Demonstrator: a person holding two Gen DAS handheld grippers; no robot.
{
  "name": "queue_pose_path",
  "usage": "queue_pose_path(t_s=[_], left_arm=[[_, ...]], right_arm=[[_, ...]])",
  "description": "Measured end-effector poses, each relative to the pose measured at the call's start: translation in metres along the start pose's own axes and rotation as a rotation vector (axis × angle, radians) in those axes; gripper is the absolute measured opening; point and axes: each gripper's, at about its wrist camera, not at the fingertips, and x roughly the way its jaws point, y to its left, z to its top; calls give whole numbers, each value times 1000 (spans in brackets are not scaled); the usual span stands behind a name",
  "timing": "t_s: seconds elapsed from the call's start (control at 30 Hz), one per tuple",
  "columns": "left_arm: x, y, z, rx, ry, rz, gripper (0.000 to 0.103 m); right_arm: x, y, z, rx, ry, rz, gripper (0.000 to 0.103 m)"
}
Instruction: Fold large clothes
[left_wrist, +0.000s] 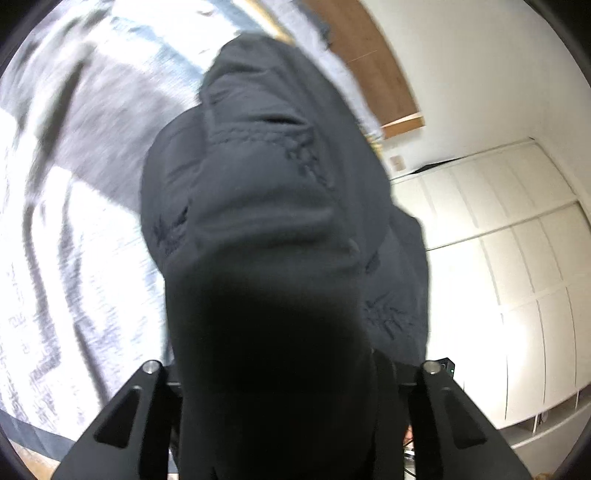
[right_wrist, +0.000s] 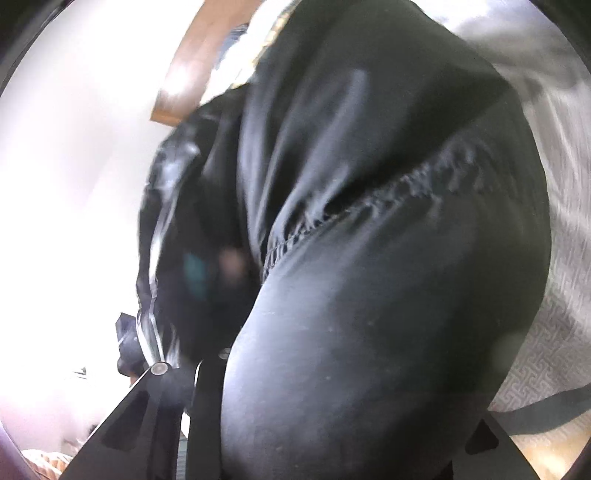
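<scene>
A black padded jacket (left_wrist: 266, 192) fills the middle of the left wrist view, hanging over a grey and white patterned bedspread (left_wrist: 74, 229). My left gripper (left_wrist: 291, 373) is shut on the jacket, with cloth bunched between its fingers. In the right wrist view the same black jacket (right_wrist: 388, 221) fills most of the frame, with a stitched seam across it. My right gripper (right_wrist: 325, 373) is shut on the jacket; cloth covers its fingertips. Both views are blurred by motion.
The patterned bedspread also shows at the right of the right wrist view (right_wrist: 554, 332). A white panelled wardrobe (left_wrist: 498, 258) stands at the right of the left wrist view. A wooden headboard (left_wrist: 369, 55) lies beyond the jacket. Wood floor (right_wrist: 546, 454) shows low down.
</scene>
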Motion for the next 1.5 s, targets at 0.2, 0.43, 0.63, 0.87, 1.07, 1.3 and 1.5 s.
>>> queue_pose_path(t_s=[0.2, 0.43, 0.63, 0.87, 1.07, 1.3, 1.5], left_arm=[[-9, -27, -3, 60, -45, -69, 27], [-17, -60, 8, 160, -14, -59, 23], [-58, -91, 26, 251, -18, -83, 23], [-99, -78, 6, 255, -27, -122, 23], [-112, -30, -24, 177, 13, -63, 23], [-80, 25, -17, 252, -22, 188, 34], [-72, 77, -25, 196, -85, 178, 69]], right_arm=[[-17, 50, 11, -125, -23, -63, 26], [-26, 94, 12, -183, -75, -107, 24], [-51, 105, -10, -217, -133, -85, 23], [-78, 112, -46, -221, -150, -35, 23], [-71, 77, -77, -83, -135, 2, 24], [-43, 12, -69, -43, -133, -107, 39], [-31, -25, -71, -45, -175, -139, 86]])
